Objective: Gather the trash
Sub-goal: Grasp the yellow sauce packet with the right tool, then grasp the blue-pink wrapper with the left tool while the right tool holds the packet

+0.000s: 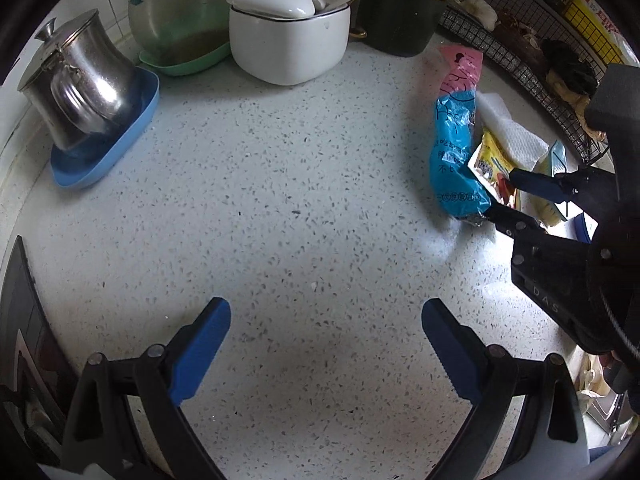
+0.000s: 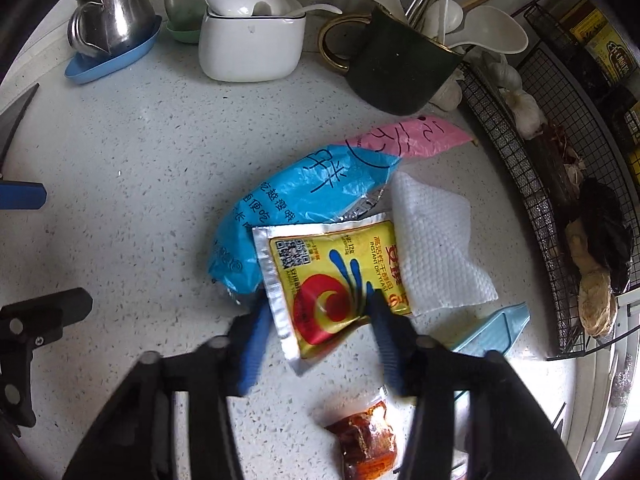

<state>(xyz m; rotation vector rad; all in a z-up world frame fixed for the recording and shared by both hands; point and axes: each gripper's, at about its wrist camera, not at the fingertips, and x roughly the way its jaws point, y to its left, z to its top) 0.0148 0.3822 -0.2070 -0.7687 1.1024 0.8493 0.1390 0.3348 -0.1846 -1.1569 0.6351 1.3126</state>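
Observation:
A yellow foil packet [image 2: 332, 272] lies on the speckled counter on top of a blue and pink plastic wrapper [image 2: 304, 192]. Beside them is a white paper towel [image 2: 436, 248]. My right gripper [image 2: 320, 304] points down at the packet, one blue pad against its left edge and the other pressed on its right part. The left wrist view shows that gripper [image 1: 502, 194] at the right, with the packet [image 1: 486, 160] between its fingers. A red-brown sauce sachet [image 2: 368, 440] lies nearer, under the gripper. My left gripper [image 1: 326, 340] hangs open over bare counter.
Along the back stand a steel pot [image 1: 84, 80] on a blue dish, a white lidded jar [image 1: 288, 36] and a dark mug [image 2: 400, 68] of utensils. A black wire rack [image 2: 532, 184] with garlic and ginger lines the right. A light blue object [image 2: 496, 332] lies by the towel.

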